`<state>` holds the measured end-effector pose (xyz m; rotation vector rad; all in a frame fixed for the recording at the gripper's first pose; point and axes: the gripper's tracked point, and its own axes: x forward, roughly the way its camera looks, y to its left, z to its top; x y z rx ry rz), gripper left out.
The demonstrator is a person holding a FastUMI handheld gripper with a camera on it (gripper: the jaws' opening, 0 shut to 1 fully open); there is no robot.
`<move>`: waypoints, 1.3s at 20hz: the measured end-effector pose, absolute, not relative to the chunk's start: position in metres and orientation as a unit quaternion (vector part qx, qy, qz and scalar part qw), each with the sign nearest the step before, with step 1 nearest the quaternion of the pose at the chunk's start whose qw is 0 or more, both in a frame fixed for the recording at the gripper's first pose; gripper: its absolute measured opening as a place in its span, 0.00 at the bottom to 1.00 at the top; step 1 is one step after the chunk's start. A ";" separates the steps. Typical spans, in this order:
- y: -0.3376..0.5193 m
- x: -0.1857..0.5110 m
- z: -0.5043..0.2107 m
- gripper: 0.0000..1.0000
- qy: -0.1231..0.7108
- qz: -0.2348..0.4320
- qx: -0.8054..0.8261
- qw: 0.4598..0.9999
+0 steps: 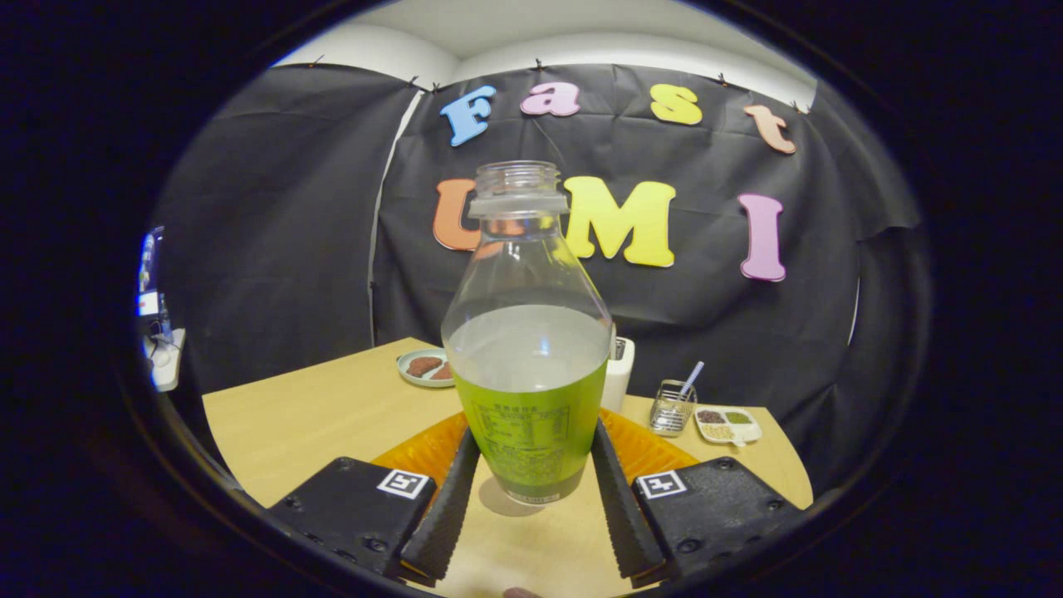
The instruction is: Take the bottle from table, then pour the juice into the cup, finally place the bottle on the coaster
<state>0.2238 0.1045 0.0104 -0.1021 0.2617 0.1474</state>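
Even overhead light, sharp centre, strong fisheye bending at edges.

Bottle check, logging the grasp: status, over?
Gripper shut on bottle. Bottle upright, uncapped, just above the table. Orange coaster behind it.

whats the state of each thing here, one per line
bottle: uncapped, upright, partly full, between the fingers
gripper: fingers against the bottle's sides
orange coaster: on table behind the bottle, nothing on its visible part
small plate: holds brown pieces
divided dish: filled
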 end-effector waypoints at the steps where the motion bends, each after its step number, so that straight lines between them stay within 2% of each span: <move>1: 0.107 0.230 0.007 0.77 0.132 0.077 -0.052 0.987; 13: 0.112 0.309 -0.092 0.78 0.204 0.087 -0.002 0.975; 19: 0.120 0.320 -0.131 0.79 0.227 0.094 -0.004 0.969; 26: 0.119 0.324 -0.144 0.81 0.234 0.089 -0.003 0.968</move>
